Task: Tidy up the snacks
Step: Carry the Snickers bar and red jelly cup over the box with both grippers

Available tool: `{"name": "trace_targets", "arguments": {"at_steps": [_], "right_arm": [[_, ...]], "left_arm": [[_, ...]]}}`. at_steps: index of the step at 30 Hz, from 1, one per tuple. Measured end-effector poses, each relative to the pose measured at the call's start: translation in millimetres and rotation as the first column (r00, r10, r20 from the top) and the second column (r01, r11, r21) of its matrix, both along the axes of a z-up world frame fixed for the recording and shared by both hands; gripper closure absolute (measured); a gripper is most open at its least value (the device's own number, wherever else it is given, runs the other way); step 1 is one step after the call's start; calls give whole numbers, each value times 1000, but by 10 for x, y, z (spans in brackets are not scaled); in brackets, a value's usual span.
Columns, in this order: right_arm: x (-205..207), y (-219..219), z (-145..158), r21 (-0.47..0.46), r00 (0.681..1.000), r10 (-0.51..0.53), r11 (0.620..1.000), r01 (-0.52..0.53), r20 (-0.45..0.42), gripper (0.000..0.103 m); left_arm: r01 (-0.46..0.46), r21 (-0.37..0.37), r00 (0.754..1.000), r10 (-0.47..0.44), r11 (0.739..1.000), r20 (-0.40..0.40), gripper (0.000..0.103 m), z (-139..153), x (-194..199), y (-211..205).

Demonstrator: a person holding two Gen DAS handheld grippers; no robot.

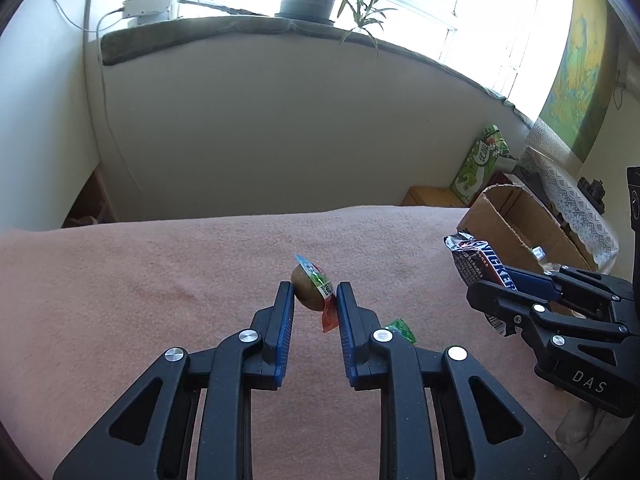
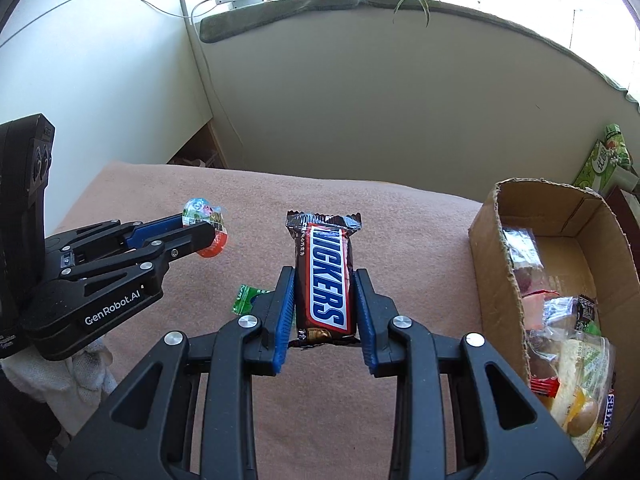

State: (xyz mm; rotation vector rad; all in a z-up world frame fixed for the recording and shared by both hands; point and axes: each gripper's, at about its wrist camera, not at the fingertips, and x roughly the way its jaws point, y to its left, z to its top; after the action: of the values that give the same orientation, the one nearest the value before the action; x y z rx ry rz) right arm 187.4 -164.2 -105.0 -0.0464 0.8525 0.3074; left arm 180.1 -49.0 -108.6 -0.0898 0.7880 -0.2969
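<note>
- The left claw [image 1: 315, 294] was seen closed on a small jelly cup [image 1: 311, 288], which was pinched between the blue pads near their tips and lifted clear of the pink-covered bench [image 1: 160, 280].
- The right claw [image 2: 324, 280] was seen clamped across the lower half of a Snickers bar [image 2: 325, 276], with most of the wrapper left sticking out ahead of the fingers.
- A cardboard box [image 2: 496, 264], already loaded with assorted wrapped snacks, was found at the right of the bench, just beside the right claw.
- A green candy [image 2: 249, 298] was left lying on the bench between the two claws, not yet collected.
- The jelly cup was judged the likelier item to be lost: it was held only at the fingertips on a rounded body, so it could be squeezed out or rolled by any jolt.
- The Snickers bar could be caught on the torn front wall of the box if it were brought in too low, and tipped out of the grip.
- A collision between the claws was considered possible if both were carried toward the box together.
</note>
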Motion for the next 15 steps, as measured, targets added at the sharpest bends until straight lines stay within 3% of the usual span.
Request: {"name": "trace_targets", "arguments": {"at_steps": [15], "right_arm": [[-510, -734, 409, -5, 990, -106, 994, 107, 95, 73]], "left_arm": [[125, -36, 988, -120, 992, 100, 83, 478, -427, -464]]}}
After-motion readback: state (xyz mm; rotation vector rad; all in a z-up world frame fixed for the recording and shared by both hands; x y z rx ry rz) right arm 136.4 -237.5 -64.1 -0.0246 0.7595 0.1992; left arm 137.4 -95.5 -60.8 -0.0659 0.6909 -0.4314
